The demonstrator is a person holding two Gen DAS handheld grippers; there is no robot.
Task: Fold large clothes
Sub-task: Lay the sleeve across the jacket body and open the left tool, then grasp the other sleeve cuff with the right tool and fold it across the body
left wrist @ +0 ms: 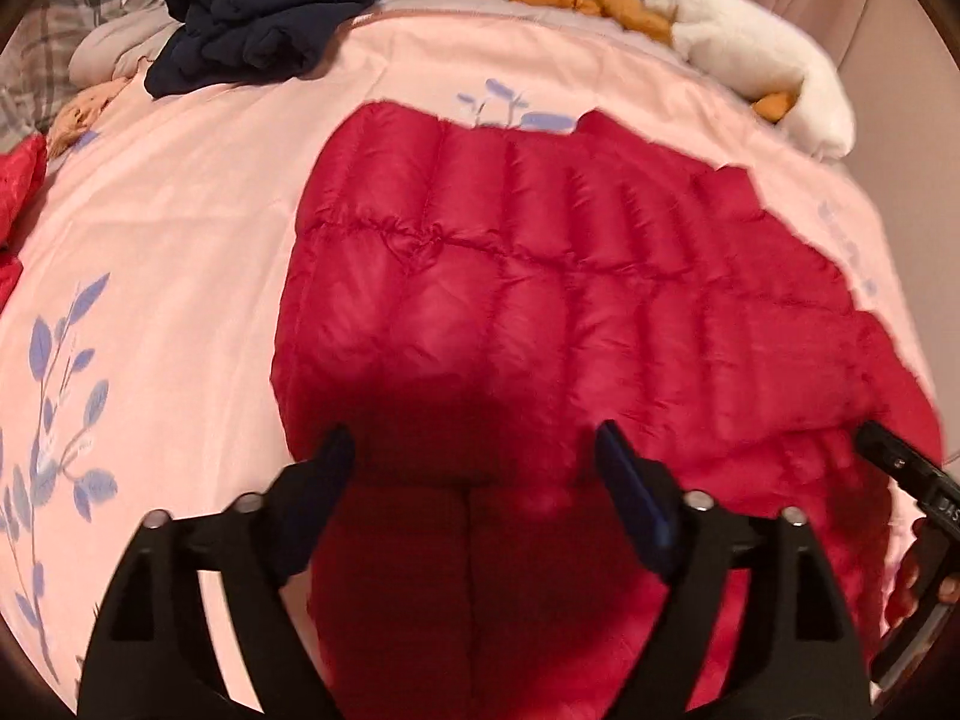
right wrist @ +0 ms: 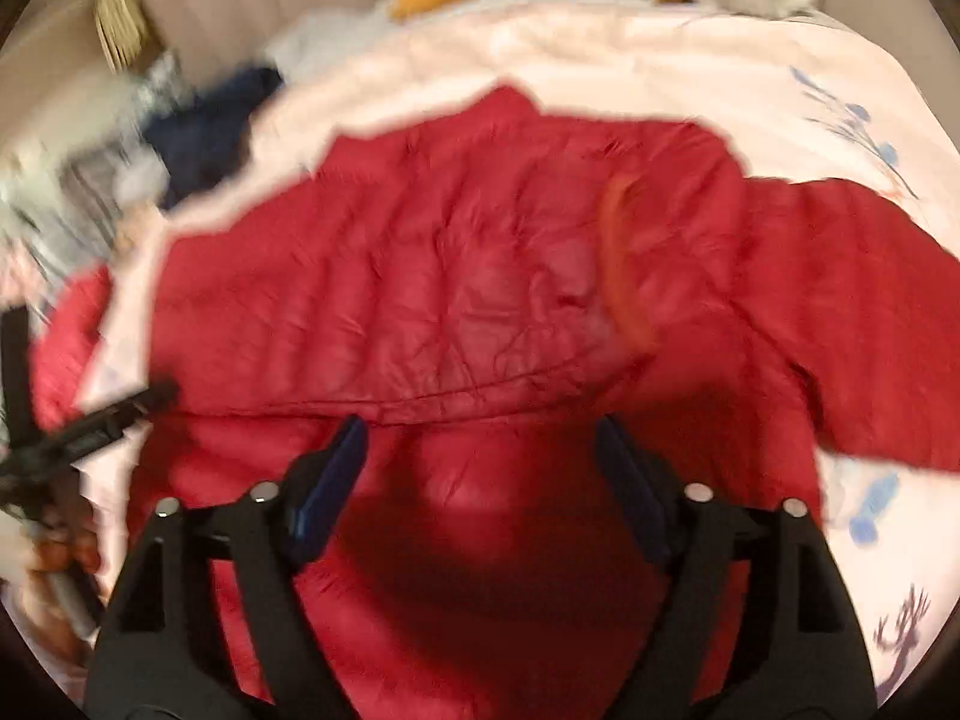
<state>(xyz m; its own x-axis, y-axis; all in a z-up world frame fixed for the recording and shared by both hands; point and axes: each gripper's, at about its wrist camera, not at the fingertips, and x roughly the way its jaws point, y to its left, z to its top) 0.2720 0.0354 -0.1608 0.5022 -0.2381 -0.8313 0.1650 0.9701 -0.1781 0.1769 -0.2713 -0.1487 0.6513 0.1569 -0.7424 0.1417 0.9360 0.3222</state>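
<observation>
A red quilted down jacket (left wrist: 540,276) lies spread on a pink bedspread (left wrist: 180,228). It also shows in the right wrist view (right wrist: 456,276), blurred, with a sleeve (right wrist: 852,300) stretched to the right. My left gripper (left wrist: 474,450) is open and empty, just above the jacket's near part. My right gripper (right wrist: 480,444) is open and empty, above the jacket's near edge. The right gripper's tool shows at the right edge of the left wrist view (left wrist: 900,468). The left gripper's tool shows at the left edge of the right wrist view (right wrist: 90,420).
A folded dark navy garment (left wrist: 264,12) lies at the bed's far left. A white plush toy with orange parts (left wrist: 750,54) lies at the far right. A second red garment (left wrist: 18,204) lies at the left edge. A plaid cloth (left wrist: 72,18) lies far left.
</observation>
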